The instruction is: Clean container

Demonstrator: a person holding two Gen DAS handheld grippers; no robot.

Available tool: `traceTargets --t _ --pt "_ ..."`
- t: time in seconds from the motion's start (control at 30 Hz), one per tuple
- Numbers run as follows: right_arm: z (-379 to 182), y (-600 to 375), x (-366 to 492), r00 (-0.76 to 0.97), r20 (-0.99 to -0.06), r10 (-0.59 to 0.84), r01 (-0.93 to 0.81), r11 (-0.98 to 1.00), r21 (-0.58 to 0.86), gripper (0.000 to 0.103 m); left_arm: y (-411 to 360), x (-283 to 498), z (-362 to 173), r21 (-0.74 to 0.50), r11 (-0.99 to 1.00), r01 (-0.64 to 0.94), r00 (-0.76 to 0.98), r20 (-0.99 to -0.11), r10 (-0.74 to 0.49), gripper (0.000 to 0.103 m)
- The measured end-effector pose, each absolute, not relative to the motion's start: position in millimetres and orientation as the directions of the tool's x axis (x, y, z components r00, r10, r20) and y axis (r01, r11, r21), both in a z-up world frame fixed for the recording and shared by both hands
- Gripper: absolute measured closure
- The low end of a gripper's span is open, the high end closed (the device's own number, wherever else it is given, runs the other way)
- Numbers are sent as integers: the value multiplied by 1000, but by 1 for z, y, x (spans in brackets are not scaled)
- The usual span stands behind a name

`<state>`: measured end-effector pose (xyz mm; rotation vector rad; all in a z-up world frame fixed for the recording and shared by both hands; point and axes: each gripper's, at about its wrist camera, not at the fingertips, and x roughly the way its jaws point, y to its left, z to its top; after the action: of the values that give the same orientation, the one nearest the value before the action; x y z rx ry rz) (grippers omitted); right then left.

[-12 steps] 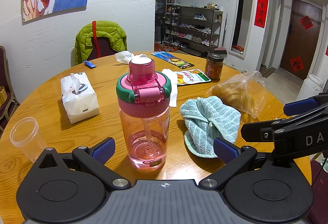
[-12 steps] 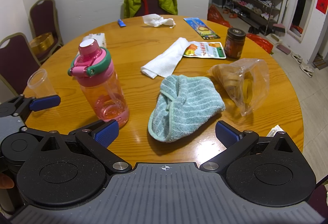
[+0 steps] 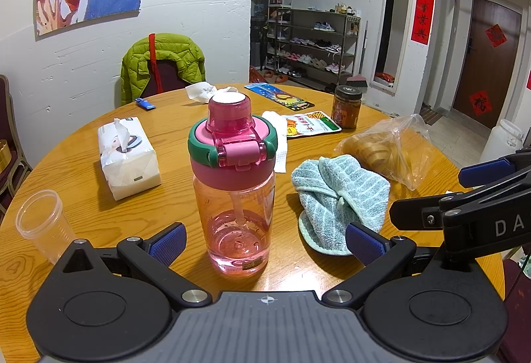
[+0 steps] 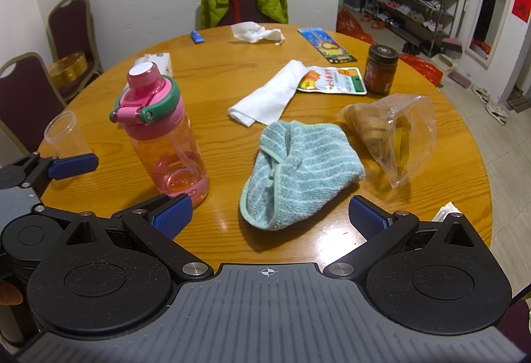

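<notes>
A pink see-through bottle (image 3: pixel 235 197) with a pink lid, green ring and inner straw stands upright on the round wooden table (image 3: pixel 179 110). My left gripper (image 3: pixel 265 243) is open, and the bottle's base sits between its spread blue pads without touching either. To the bottle's right lies a crumpled light-blue striped towel (image 3: pixel 338 197). In the right wrist view the towel (image 4: pixel 298 170) lies just ahead of my open right gripper (image 4: pixel 269 217), its near edge between the pads. The bottle (image 4: pixel 162 137) is to the left there, with one left gripper finger (image 4: pixel 71 162) beside it.
A tissue pack (image 3: pixel 127 160) and a clear plastic cup (image 3: pixel 41 223) sit left of the bottle. A plastic bag of golden items (image 3: pixel 388 150), a jar (image 3: pixel 346 106), a snack packet (image 4: pixel 332 81) and a white cloth (image 4: pixel 265 97) lie farther back. A chair with a green jacket (image 3: pixel 162 64) stands behind.
</notes>
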<state>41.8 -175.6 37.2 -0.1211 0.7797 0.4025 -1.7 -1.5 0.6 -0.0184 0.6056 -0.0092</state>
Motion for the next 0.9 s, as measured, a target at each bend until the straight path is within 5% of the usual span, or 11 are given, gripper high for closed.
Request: traceTargets --t 0.9 --pt "36 -175 41 638 -707 306 -395 918 41 0 1 6 -5 -15 1000 2 820 -573 -11 1"
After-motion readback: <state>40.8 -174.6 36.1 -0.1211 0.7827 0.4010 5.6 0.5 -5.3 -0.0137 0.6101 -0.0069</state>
